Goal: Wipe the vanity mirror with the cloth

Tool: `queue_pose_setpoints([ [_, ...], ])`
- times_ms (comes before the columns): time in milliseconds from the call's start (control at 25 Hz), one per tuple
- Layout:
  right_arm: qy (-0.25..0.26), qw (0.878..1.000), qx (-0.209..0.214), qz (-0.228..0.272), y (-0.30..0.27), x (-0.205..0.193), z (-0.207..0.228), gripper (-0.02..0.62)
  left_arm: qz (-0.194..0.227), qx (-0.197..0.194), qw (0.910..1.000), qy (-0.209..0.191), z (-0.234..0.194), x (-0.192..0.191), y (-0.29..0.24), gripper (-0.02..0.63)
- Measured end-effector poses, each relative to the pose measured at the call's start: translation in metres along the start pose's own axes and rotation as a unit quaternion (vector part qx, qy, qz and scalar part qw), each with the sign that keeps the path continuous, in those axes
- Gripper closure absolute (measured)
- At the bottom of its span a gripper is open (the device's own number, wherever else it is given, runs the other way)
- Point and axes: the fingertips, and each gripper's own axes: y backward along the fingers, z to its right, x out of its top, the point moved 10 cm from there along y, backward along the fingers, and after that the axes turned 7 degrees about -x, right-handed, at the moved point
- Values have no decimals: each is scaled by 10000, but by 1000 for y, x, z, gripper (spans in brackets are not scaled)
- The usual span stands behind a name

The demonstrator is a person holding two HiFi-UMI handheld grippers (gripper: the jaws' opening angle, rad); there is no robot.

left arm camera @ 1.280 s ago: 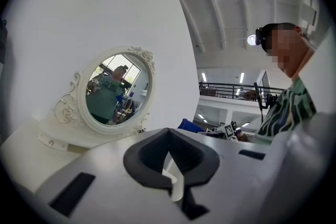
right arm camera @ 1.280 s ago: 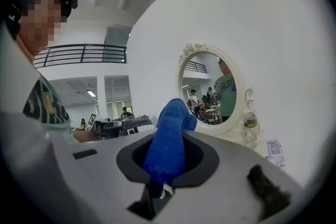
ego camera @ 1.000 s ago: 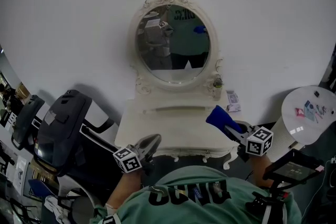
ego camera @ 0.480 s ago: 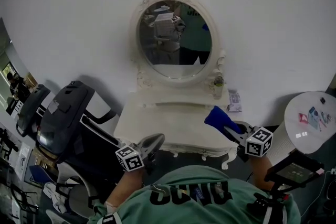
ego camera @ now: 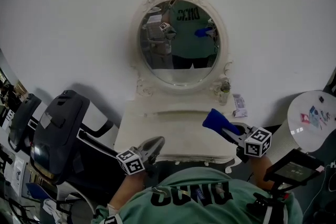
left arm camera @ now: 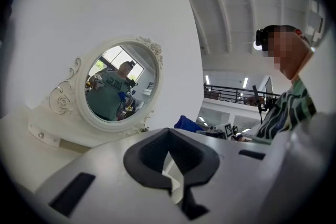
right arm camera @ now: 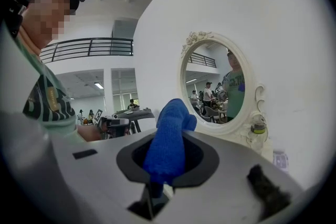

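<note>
The oval vanity mirror [ego camera: 178, 42] in its ornate white frame stands at the back of the white vanity table [ego camera: 173, 131]. It also shows in the left gripper view as the mirror [left arm camera: 118, 86] and in the right gripper view as the mirror [right arm camera: 218, 84]. My right gripper [ego camera: 226, 128] is shut on a blue cloth [ego camera: 215, 120] over the table's front right, well short of the glass. The cloth [right arm camera: 170, 134] sticks up out of the right gripper [right arm camera: 165, 162]. My left gripper [ego camera: 151, 145] hovers at the table's front left edge, shut and empty, as the left gripper [left arm camera: 170, 162] also shows.
A small bottle [ego camera: 224, 93] stands by the mirror's right foot and a small packet [ego camera: 239, 105] lies against the wall. A round white side table [ego camera: 315, 118] is at the right, a dark machine [ego camera: 58, 134] at the left. A dark device [ego camera: 294, 165] sits near my right arm.
The head camera has swayed, so the mirror sits a little differently in the picture. Both grippers stay nearly where they were; the cloth has drifted slightly left.
</note>
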Motion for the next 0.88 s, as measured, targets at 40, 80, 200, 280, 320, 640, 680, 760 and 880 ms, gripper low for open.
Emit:
queue_pose_setpoints([
  [40, -23, 9999, -103, 17, -13, 2, -2, 545, -20, -75, 10000, 0, -16, 8, 3, 606],
  [80, -63, 9998, -201, 35, -26, 5, -3, 545, -42, -148, 9999, 0, -33, 17, 5, 606],
  [200, -125, 9990, -425, 37, -67, 17, -12, 545, -111, -353, 9993, -60, -77, 52, 13, 606],
  [280, -117, 9984, -551, 55, -93, 29, -18, 545, -158, -461, 9987, -134, -102, 77, 19, 606],
  [320, -113, 9980, -610, 76, -104, 35, -20, 545, -182, -509, 9984, -182, -113, 89, 22, 606],
  [640, 12, 9953, -964, -36, -181, 64, -25, 545, -174, -690, 9971, -268, -192, 134, 47, 606],
  [680, 51, 9952, -975, -60, -187, 66, -23, 545, -173, -688, 9972, -246, -198, 134, 47, 606],
  [760, 168, 9951, -967, -99, -195, 72, -17, 545, -155, -646, 9976, -201, -209, 133, 45, 606],
  [880, 374, 9953, -880, -134, -200, 80, 3, 545, -69, -474, 9987, -175, -216, 128, 34, 606],
])
